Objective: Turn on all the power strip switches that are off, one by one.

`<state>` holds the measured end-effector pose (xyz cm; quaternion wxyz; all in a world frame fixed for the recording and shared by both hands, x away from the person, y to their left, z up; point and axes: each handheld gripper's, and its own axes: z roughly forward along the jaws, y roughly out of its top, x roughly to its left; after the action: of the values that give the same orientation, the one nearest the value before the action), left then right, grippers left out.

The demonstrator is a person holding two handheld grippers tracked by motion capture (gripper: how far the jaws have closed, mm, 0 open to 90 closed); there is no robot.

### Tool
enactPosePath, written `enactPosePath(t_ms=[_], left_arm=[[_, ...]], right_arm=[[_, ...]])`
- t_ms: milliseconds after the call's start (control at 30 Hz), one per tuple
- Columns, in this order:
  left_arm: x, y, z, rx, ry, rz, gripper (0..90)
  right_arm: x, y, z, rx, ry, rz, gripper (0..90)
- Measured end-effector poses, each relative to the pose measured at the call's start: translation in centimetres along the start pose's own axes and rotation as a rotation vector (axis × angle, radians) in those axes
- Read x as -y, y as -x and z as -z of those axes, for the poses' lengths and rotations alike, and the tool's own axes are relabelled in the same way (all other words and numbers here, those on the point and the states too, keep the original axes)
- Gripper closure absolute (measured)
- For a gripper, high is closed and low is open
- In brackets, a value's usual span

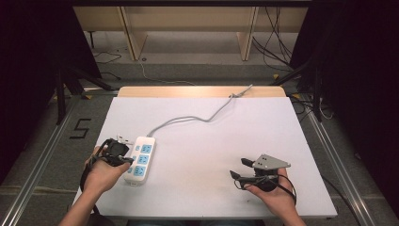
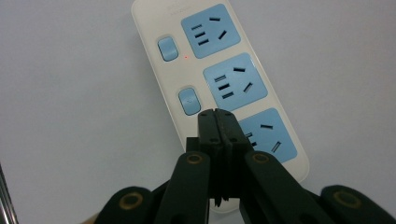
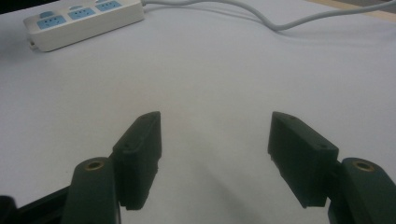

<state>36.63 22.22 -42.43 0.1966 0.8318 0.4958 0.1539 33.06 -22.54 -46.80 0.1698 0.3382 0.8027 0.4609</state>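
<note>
Your jaws at the power strip

High view: the power strip (image 1: 140,160) lies near the tabletop's (image 1: 211,150) left edge. Left gripper view: your left gripper (image 2: 215,114), jaws closed, empty, sits over its switch (image 2: 189,100). Right gripper view: your right gripper (image 3: 215,135) gapes, empty.

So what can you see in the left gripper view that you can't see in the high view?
Left gripper view alone: the thin slots in the blue sockets and the left hand-held gripper with its jaws pressed shut over the strip.
High view alone: the grey cord running to the table's far edge, and the right hand-held gripper.
Both: the white power strip on the white table.
</note>
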Motion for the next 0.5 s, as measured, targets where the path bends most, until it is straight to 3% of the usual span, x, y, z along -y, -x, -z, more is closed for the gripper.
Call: enactPosePath(t_ms=[500], left_arm=[[0.26,0.09,-0.06,0.004,-0.022,-0.001,89.7]], right_arm=[[0.02,0.03,-0.05,0.001,-0.002,0.002,36.0]])
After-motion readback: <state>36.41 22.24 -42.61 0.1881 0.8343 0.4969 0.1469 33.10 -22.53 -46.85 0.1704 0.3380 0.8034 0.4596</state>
